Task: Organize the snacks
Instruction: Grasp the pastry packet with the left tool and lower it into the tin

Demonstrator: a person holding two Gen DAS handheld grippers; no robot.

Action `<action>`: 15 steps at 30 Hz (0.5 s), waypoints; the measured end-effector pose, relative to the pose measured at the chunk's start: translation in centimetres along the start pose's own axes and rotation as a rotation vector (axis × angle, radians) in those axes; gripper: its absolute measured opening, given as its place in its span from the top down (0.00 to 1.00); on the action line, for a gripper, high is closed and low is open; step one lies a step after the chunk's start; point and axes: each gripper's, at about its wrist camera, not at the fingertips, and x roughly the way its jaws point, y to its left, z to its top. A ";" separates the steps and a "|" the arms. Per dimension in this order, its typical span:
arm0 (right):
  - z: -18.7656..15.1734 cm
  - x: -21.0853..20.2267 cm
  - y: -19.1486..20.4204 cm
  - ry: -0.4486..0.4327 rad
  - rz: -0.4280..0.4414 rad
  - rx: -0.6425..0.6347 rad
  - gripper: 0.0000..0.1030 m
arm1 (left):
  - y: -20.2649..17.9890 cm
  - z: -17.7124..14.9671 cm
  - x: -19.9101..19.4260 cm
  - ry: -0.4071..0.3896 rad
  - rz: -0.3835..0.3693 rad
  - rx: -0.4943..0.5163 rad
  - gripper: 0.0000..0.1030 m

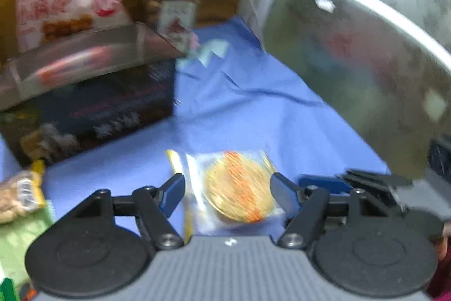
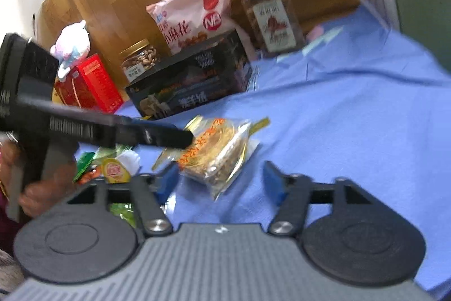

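1. Both hand-held grippers converge on a clear-wrapped round pastry [image 1: 239, 188] lying on the blue cloth [image 1: 253, 109]; the left gripper [image 1: 227, 189] stands wide with a finger on either side of the packet, gripping nothing yet
2. The right gripper [image 2: 221, 178] is likewise spread wide and empty, the pastry just ahead of its left finger
3. Sorting appears partly done: a pink snack bag [image 2: 194, 10], a labelled jar [image 2: 270, 16], a nut jar [image 2: 139, 59], a red carton [image 2: 90, 83] and a dark box [image 2: 191, 81] are already grouped at the back
4. Small packets [image 2: 112, 165] lie loose at the left, apparently still to be sorted
5. The pink bag reads "NB" and "小麻花"; other labels are too blurred to read
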 end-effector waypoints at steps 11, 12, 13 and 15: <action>-1.1 3.1 2.8 0.045 -0.144 -0.273 0.37 | 2.7 -0.5 3.0 0.111 -0.123 -0.174 0.46; -1.2 3.2 3.1 0.045 -0.152 -0.299 0.43 | 2.4 -0.4 3.0 0.110 -0.118 -0.156 0.48; -1.1 3.4 3.4 0.044 -0.155 -0.325 0.45 | 2.2 -0.5 2.8 0.105 -0.124 -0.150 0.53; -1.1 3.5 4.1 0.040 -0.154 -0.359 0.51 | 2.4 -0.3 2.3 0.091 -0.131 -0.153 0.55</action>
